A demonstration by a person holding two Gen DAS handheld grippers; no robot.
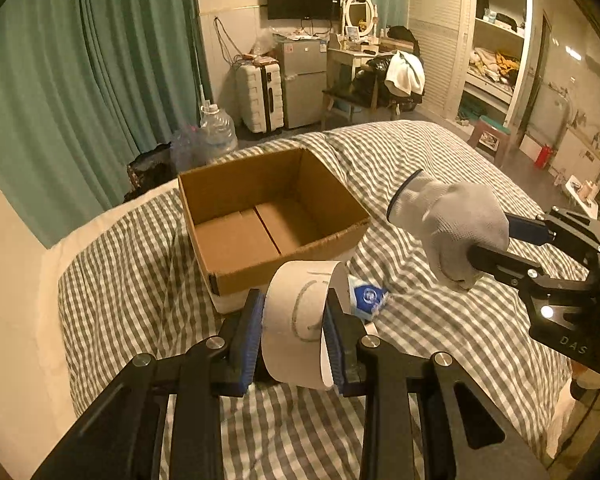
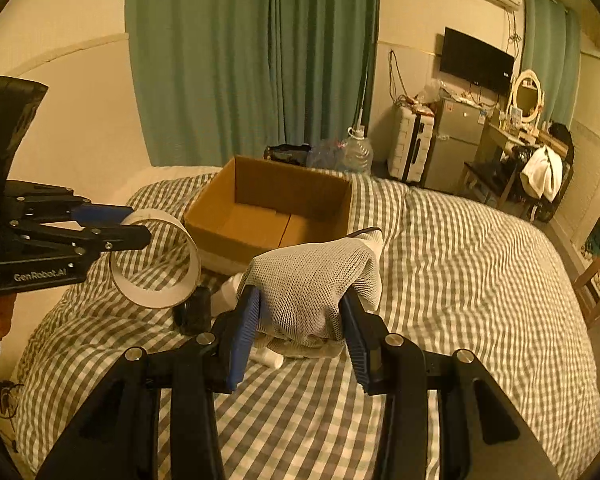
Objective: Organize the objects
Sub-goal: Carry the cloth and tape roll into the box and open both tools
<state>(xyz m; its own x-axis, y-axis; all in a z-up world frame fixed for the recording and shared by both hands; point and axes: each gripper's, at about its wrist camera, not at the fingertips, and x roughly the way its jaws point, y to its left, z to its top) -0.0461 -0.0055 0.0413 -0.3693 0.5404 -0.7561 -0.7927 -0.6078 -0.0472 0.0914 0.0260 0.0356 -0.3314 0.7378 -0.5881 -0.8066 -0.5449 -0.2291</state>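
Note:
My left gripper is shut on a wide white tape roll, held above the checked bedspread just in front of an open cardboard box. From the right wrist view the same tape roll hangs from the left gripper left of the box. My right gripper is shut on a bunched grey knit glove, lifted over the bed. In the left wrist view that glove shows at the right, clamped by the right gripper. The box holds nothing I can see.
A white tube with a blue label lies on the bedspread beside the box. A small dark object and a white bottle lie under the glove. Beyond the bed stand a water jug, suitcase and fridge.

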